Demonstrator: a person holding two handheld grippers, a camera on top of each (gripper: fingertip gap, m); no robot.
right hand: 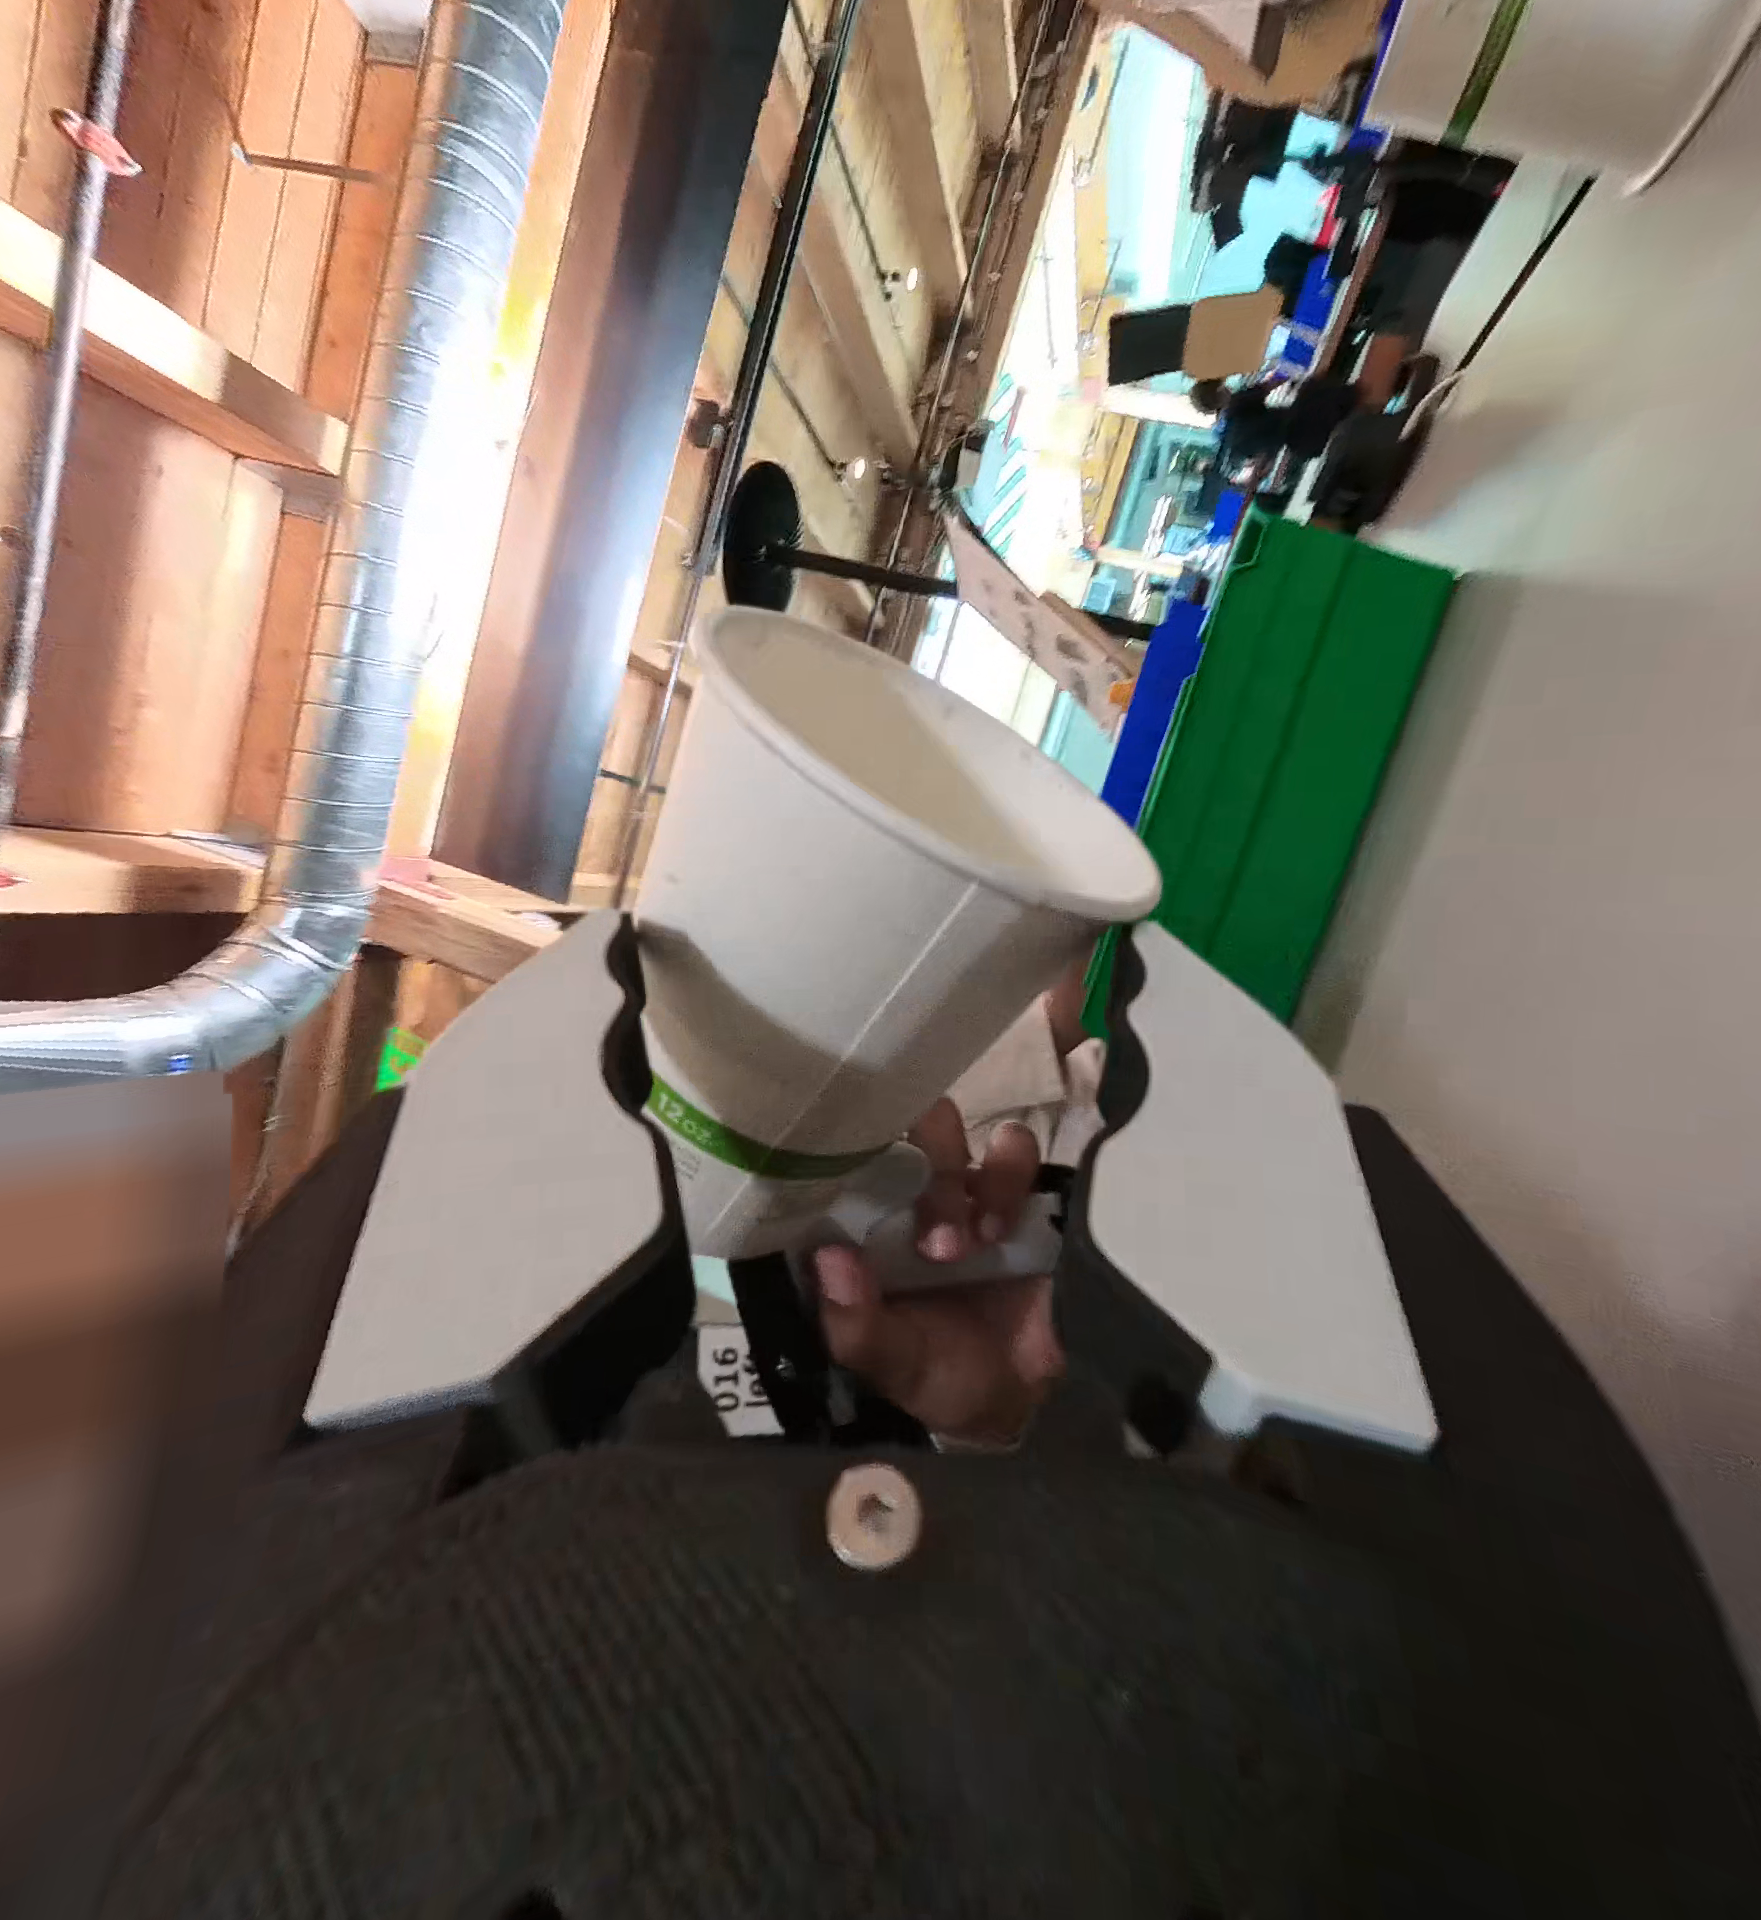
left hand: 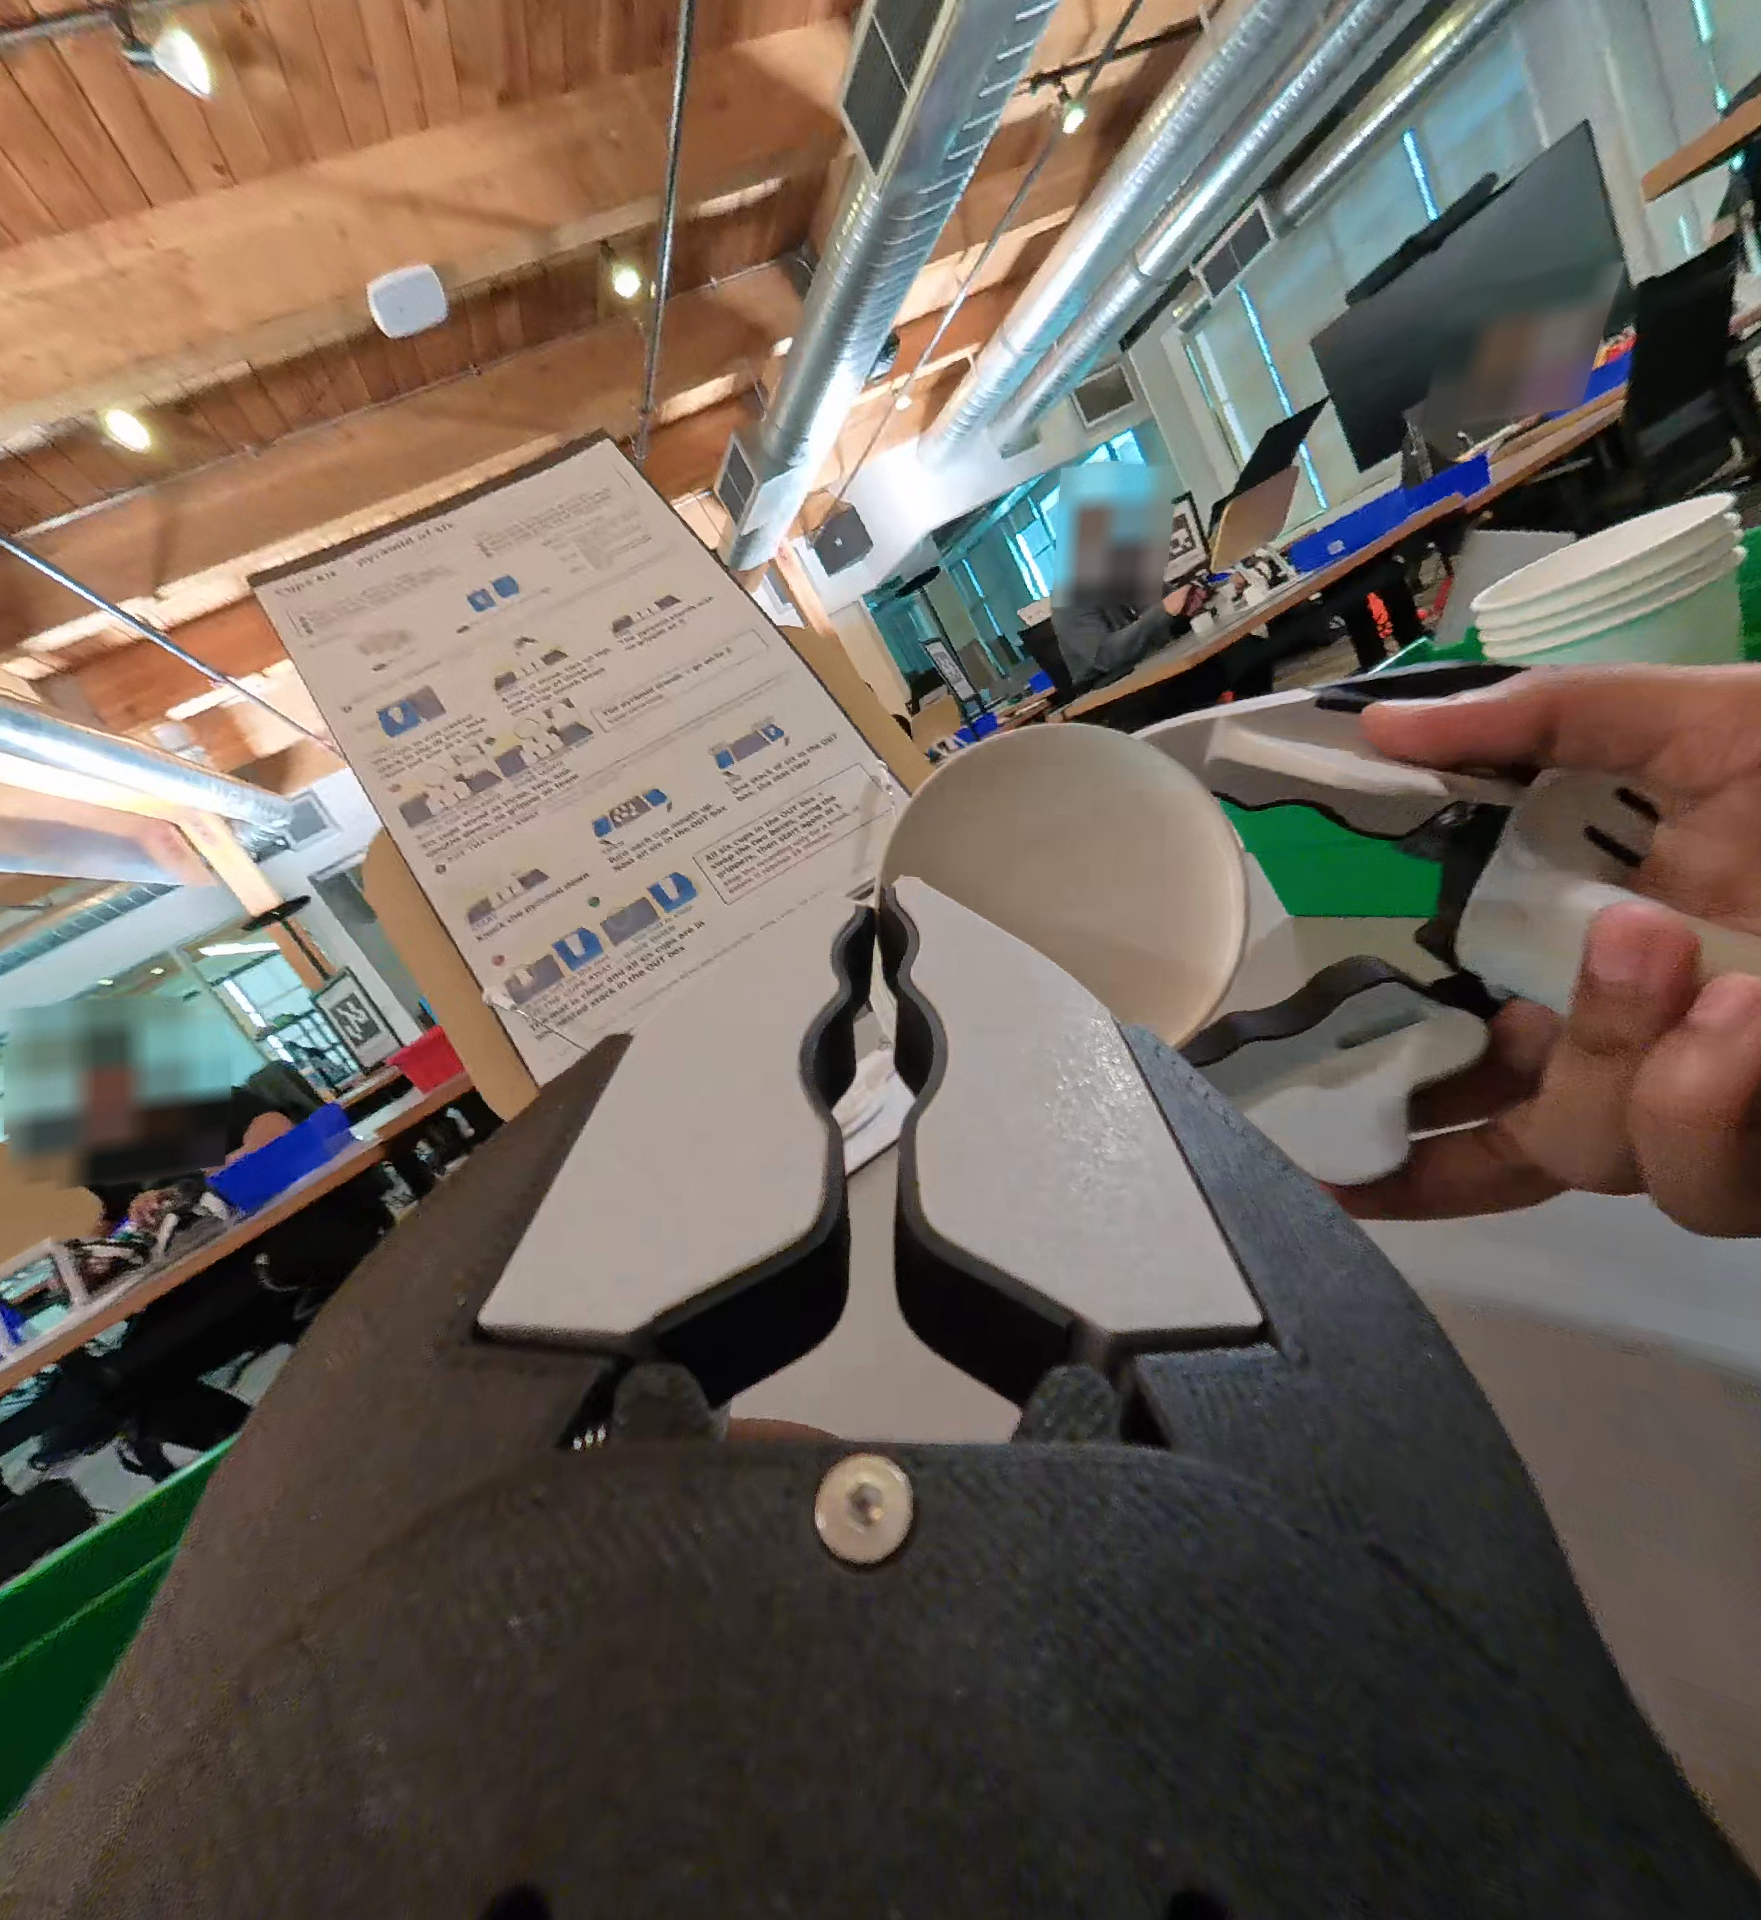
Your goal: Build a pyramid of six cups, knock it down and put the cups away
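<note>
White paper cup (right hand: 855, 904) tilted in mid-air, its base edge pinched in the nearly closed left hand-held gripper (left hand: 881, 914), right hand-held gripper (right hand: 876, 987) turned sideways with jaws spread wide around it, gripping nothing, a hand (left hand: 1686, 935) wrapped on its body, cup stack (left hand: 1614, 597) and green bin (right hand: 1271, 779) beyond.

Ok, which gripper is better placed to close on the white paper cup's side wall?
Probably right: the right gripper is open astride the white paper cup; the left gripper is shut on its base rim.
</note>
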